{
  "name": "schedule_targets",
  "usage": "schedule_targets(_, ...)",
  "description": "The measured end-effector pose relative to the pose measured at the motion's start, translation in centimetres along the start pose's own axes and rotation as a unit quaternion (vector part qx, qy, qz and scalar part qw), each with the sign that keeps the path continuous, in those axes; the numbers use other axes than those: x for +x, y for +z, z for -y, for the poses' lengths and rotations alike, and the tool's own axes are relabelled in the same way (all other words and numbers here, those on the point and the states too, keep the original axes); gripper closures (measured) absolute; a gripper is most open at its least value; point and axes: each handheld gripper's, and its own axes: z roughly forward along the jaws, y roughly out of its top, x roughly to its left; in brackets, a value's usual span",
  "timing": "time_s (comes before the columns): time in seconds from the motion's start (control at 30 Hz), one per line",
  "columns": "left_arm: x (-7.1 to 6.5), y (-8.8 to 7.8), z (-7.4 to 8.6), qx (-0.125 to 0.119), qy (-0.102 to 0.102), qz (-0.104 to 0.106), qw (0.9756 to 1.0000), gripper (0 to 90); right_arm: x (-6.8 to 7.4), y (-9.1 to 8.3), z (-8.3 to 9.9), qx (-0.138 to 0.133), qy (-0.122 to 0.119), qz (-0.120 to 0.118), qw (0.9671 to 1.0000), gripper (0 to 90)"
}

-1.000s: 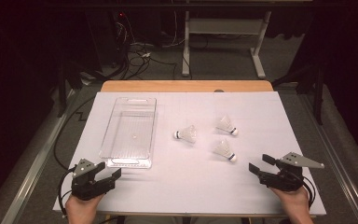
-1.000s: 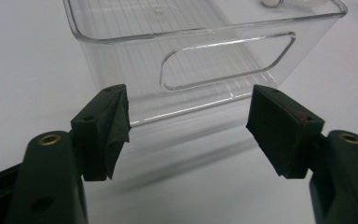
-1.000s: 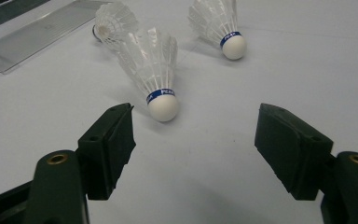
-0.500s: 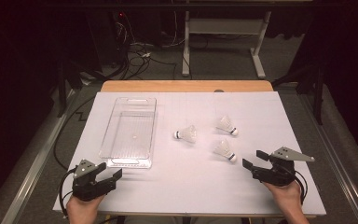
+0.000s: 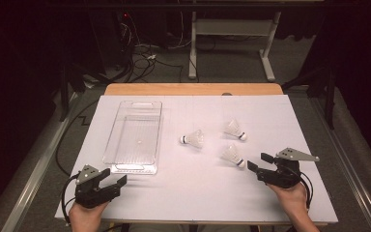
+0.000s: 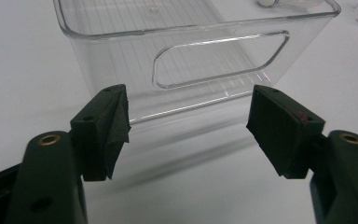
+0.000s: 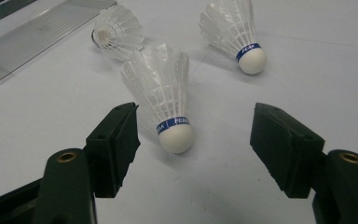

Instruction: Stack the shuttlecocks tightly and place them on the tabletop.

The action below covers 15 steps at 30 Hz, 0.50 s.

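Note:
Three white shuttlecocks lie on the white table. The nearest shuttlecock [image 5: 232, 155] [image 7: 165, 102] points its cork end at my right gripper [image 5: 259, 162] [image 7: 193, 149], which is open just short of it, the cork level with the tips of the jaws. A second shuttlecock [image 5: 235, 129] [image 7: 233, 28] lies farther off, and the third shuttlecock [image 5: 193, 139] [image 7: 119, 32] lies nearer the bin. A clear plastic bin [image 5: 133, 137] [image 6: 196, 60] stands empty at the left. My left gripper [image 5: 115, 177] [image 6: 189, 130] is open, facing the bin's near end wall, apart from it.
The white sheet [image 5: 198, 193] covers the table, with a wooden edge [image 5: 193, 89] at the back. Cables and a desk frame [image 5: 232, 34] are on the floor beyond. Open table surface lies between the two grippers.
My right gripper has moved left and forward, closing in on the nearest shuttlecock's cork. The left gripper and the shuttlecocks have stayed put.

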Motion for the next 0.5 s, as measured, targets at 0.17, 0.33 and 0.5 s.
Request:
schedule_targets(0.17,0.0,0.0,0.0,0.0,0.0,0.0,1.0,30.3,0.1,0.4,-0.3,-0.001,0.0,0.004,1.0,32.3)
schedule_targets(0.33,0.0,0.1,0.0,0.0,-0.001,0.001,1.0,30.2,0.1,0.8,-0.8,0.001,0.003,0.004,1.0,32.7)
schedule_targets(0.5,0.1,0.1,0.0,0.001,-0.001,0.0,1.0,30.2,0.2,1.1,-1.4,0.003,-0.006,0.003,1.0,33.6)
